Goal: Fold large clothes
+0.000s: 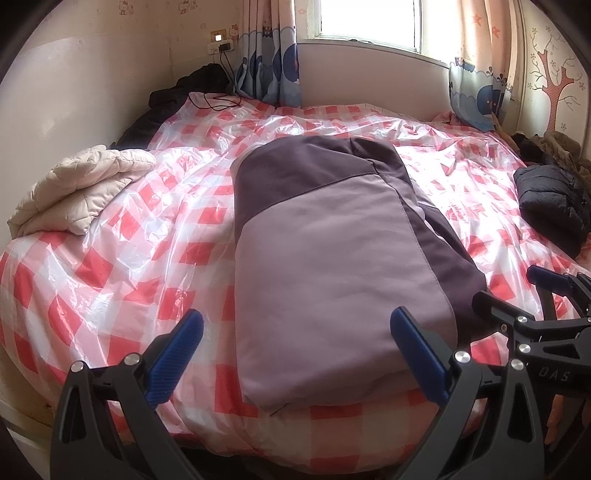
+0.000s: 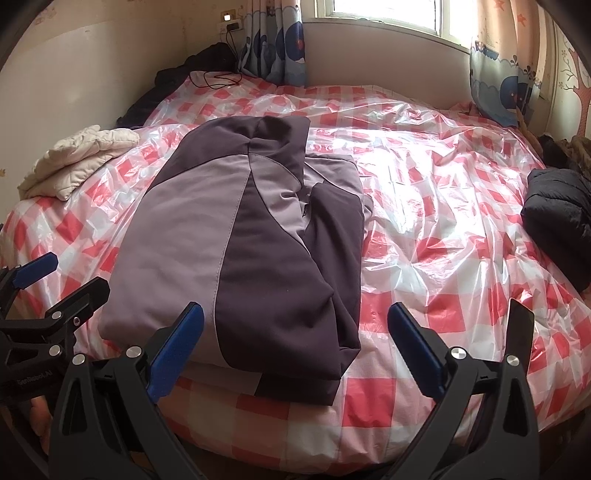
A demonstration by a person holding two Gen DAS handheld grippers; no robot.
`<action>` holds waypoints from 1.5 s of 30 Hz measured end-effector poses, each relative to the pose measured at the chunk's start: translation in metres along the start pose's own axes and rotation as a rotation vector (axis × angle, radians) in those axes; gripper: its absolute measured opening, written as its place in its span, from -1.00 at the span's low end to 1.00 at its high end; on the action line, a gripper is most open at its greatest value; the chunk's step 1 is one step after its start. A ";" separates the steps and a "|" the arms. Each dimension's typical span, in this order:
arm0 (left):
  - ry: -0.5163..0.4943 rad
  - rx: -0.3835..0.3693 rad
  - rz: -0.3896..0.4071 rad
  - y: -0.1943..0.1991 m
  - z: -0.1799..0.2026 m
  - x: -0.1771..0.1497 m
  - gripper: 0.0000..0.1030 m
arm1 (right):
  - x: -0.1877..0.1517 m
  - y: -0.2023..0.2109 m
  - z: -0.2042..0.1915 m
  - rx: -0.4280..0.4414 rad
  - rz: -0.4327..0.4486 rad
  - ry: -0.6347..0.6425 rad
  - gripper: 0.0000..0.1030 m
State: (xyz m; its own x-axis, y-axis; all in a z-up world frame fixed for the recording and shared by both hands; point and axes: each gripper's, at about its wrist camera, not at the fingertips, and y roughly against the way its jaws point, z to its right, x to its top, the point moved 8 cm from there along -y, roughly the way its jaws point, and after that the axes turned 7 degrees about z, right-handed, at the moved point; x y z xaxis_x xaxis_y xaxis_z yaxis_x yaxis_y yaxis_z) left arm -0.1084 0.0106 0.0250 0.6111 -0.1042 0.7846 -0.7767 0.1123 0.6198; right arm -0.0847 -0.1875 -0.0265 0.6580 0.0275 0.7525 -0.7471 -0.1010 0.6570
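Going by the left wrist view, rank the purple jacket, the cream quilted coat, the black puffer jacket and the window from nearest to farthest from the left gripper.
Measured from the left gripper, which is open:
1. purple jacket, folded, directly ahead, its near edge between the fingers.
2. cream quilted coat, off to the left, and black puffer jacket, off to the right: too close to call.
3. window, on the far wall beyond the bed.

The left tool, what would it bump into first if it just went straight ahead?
Most likely the folded purple jacket. The left tool is open and empty, and the jacket's near edge lies between its fingers on the checkered bed cover. Exact depth is unclear.
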 end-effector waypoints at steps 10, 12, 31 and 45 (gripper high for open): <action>0.009 -0.011 -0.025 -0.006 0.002 -0.004 0.89 | -0.002 -0.002 0.000 0.002 -0.006 0.002 0.87; 0.020 -0.018 -0.042 -0.009 0.000 -0.006 0.89 | -0.002 -0.002 0.000 0.003 -0.009 0.000 0.87; 0.095 0.002 -0.116 -0.023 -0.020 -0.015 0.89 | -0.001 -0.001 0.004 0.010 -0.009 -0.004 0.87; 0.033 0.074 -0.028 -0.011 -0.026 -0.010 0.89 | -0.005 0.006 -0.002 0.032 -0.009 -0.011 0.87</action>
State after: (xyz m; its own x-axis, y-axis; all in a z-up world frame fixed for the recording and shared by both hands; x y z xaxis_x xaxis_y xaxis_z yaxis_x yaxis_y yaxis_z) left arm -0.1017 0.0361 0.0103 0.6364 -0.0731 0.7679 -0.7677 0.0367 0.6397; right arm -0.0928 -0.1858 -0.0267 0.6662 0.0177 0.7456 -0.7376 -0.1326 0.6621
